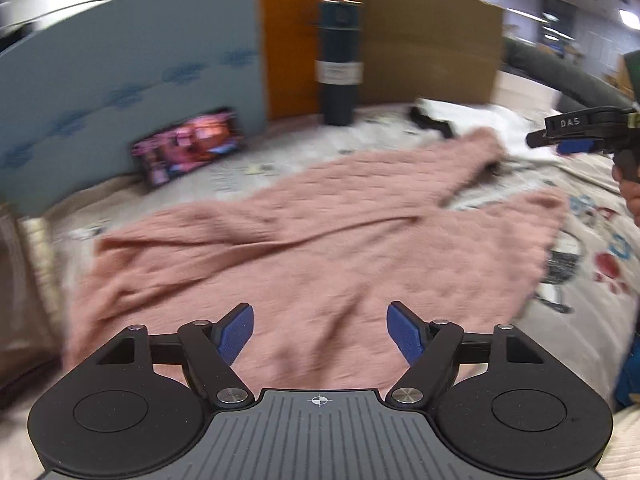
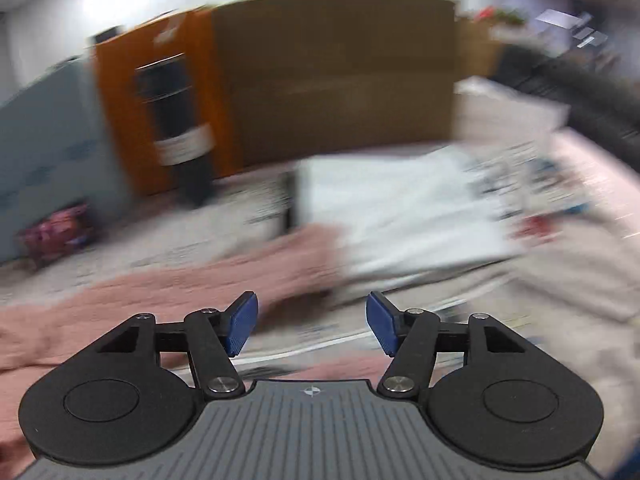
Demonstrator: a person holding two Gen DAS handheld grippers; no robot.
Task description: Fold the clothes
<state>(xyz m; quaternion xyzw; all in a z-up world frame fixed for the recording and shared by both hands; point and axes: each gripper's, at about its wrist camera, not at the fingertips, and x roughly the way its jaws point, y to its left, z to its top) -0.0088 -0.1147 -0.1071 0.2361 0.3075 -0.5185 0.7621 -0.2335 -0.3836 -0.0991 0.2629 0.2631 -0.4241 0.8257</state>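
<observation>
Two blue-padded jaws of the left hand-held gripper point(image 1: 320, 334) stand wide apart in the left wrist view, nothing between them, above a pink knitted sweater point(image 1: 304, 232) spread rumpled across a printed bed cover point(image 1: 592, 240). Beyond it a dark cylindrical flask point(image 1: 339, 64) stands before an orange box point(image 1: 292, 40) and a brown cardboard panel point(image 1: 432, 40). The right hand-held gripper point(image 1: 576, 136) appears at the right edge, near the sweater's far sleeve.

From the right wrist, heavily blurred, that gripper's jaws also stand apart and empty. The sweater lies below and left, a white folded garment point(image 2: 400, 216) just beyond it.
</observation>
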